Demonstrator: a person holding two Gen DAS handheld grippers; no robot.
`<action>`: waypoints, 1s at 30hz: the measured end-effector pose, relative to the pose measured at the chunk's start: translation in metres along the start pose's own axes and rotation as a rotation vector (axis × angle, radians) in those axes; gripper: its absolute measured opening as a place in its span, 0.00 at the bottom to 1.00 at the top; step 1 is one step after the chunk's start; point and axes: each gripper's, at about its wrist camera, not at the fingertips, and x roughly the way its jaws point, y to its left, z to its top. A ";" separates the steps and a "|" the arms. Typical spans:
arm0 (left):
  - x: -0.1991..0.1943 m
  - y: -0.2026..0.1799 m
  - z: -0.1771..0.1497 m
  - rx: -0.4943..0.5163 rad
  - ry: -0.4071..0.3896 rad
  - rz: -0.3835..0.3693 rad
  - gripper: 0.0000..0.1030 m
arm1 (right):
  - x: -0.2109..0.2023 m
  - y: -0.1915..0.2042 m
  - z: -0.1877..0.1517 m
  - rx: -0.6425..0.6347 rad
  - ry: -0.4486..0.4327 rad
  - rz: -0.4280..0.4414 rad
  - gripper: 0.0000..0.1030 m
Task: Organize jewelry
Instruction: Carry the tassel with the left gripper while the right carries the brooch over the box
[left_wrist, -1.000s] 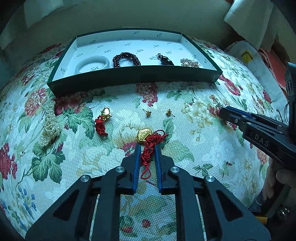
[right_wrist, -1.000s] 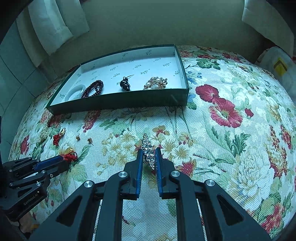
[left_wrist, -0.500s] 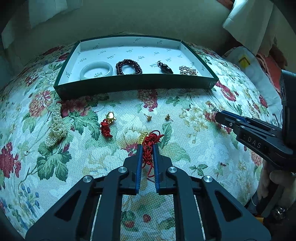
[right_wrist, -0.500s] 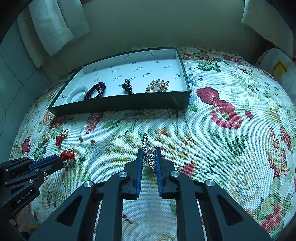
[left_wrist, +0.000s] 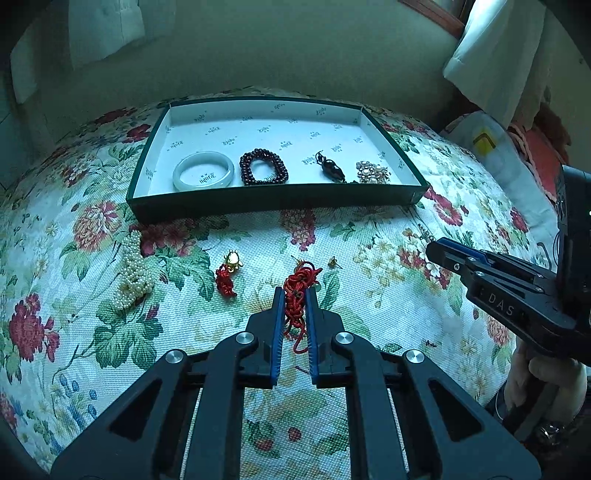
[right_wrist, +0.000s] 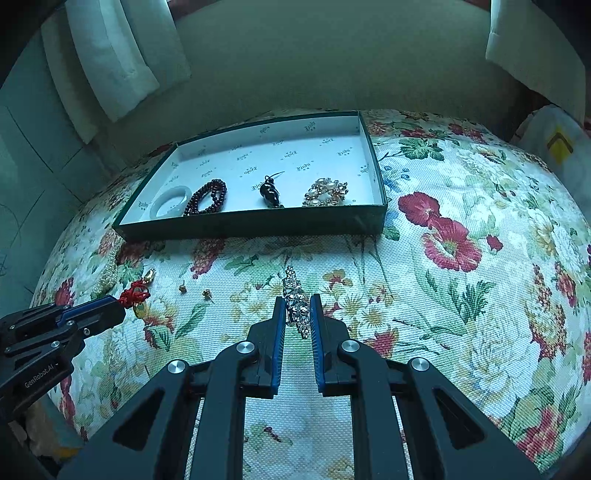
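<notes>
While "DAS" marks the right claw (left_wrist: 434, 249) pinching a rhinestone clip (right_wrist: 297, 306), the left claw (left_wrist: 295, 295) grips a red cord (left_wrist: 297, 291).

The left gripper (left_wrist: 294, 295) pinches a red cord (left_wrist: 296, 291); the box (left_wrist: 273, 201) beyond holds a bangle (left_wrist: 203, 171) and beads (left_wrist: 263, 166).

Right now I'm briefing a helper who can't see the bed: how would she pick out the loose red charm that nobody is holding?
Start at the green tray on the floral bedspread, and look on the cloth just in front of its left half. Between the heap of small pearls and the left gripper lies the free charm. It is a gold figure on a short red knot, while its twin is pinched in the jaws.
</notes>
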 end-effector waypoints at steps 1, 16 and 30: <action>-0.001 0.001 0.002 -0.001 -0.006 0.001 0.10 | -0.001 0.001 0.001 0.001 -0.004 0.004 0.13; 0.003 0.013 0.059 -0.026 -0.078 -0.009 0.10 | -0.004 0.014 0.046 -0.028 -0.084 0.024 0.13; 0.044 0.035 0.122 -0.030 -0.119 0.030 0.10 | 0.045 0.021 0.102 -0.051 -0.114 0.017 0.13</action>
